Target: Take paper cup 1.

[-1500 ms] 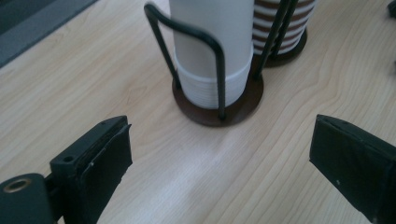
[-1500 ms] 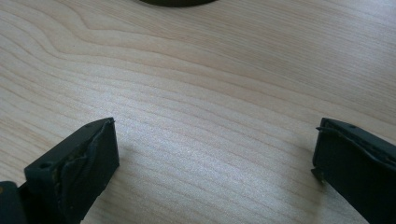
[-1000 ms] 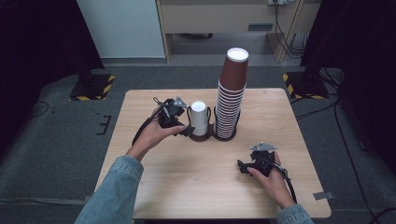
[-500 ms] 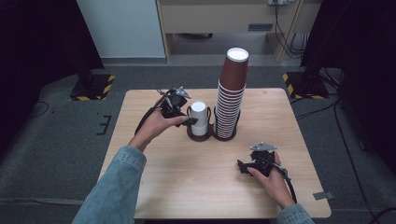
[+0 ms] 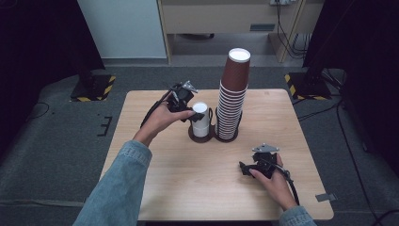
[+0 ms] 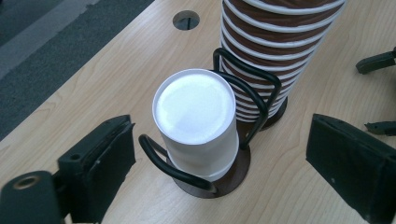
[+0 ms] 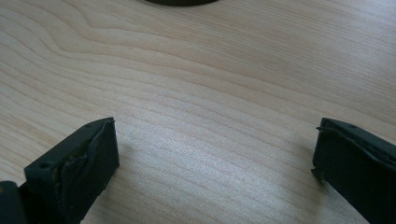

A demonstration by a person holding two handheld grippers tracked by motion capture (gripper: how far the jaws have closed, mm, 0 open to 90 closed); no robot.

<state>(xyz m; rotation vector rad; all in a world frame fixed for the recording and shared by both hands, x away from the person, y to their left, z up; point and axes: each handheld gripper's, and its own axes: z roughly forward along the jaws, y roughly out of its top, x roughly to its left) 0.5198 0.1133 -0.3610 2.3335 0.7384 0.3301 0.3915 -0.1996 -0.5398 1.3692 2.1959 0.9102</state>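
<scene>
In the high view, a white paper cup is seen just left of centre, standing upside down in a dark wire holder on the bench, with a tall stack of brown cups in a second holder touching its right side. The left hand-held gripper is held just left of and above the cup, while the right hand-held gripper rests low on the bench at the lower right, well apart from both holders. In the left gripper view, the white cup is found in the middle of the frame, its flat bottom facing up and its matte wall widening downward into the wire loops; the jaws are spread on either side of it, have just been closing a little, and are not pressed on it. The cup is judged very light, thin-walled and easily crushed, with a dry surface that should not slip much; a gentle hold across the upper wall, just under the stiffer bottom rim and above the wires, would be suited. In the right gripper view, bare wood grain is shown between jaws that stand wide apart with nothing between them.
</scene>
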